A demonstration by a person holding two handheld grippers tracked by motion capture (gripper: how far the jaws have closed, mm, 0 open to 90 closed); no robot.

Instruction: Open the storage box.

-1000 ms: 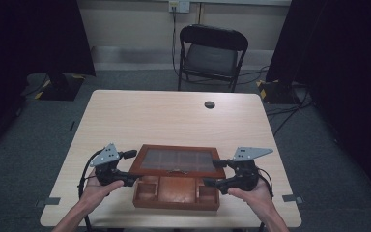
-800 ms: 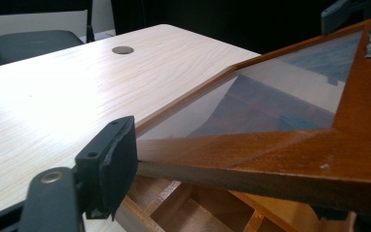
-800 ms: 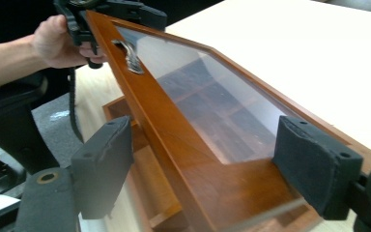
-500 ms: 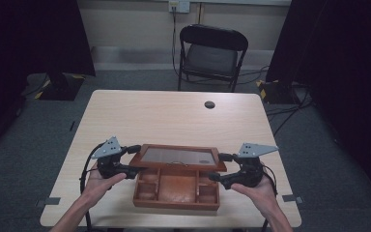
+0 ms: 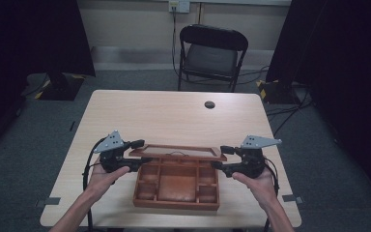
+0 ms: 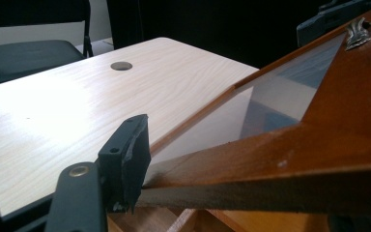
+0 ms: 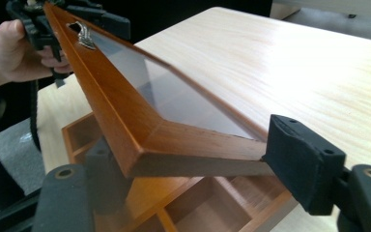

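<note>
A wooden box (image 5: pixel 176 186) sits on the near half of the table (image 5: pixel 174 116), between the person's two hands. Its lid (image 5: pixel 176 151), a wooden frame around a glass pane, is raised off the front of the box and tilts up toward the person, while its far edge stays down by the back wall.

The left gripper (image 5: pixel 136 159) has the left corner of the lid between its jaws, which have just been closing; in the left gripper view one black pad (image 6: pixel 125 159) lies flat against the frame's edge (image 6: pixel 280 159), though the other jaw is hidden behind the wood, so a full pinch is likely rather than certain. The right gripper (image 5: pixel 221 165) has also been closing, and in its own view both pads press on the right corner of the lid (image 7: pixel 174 140).

Under the lid the box is divided: a wide middle compartment with a brownish pad or lining on its floor, and smaller compartments down each side (image 7: pixel 207 203). The small ones look bare wood.

A small metal clasp (image 7: pixel 83 35) sits on the lid's front rail. A dark round cap (image 5: pixel 209 104) is set in the table farther back.
</note>
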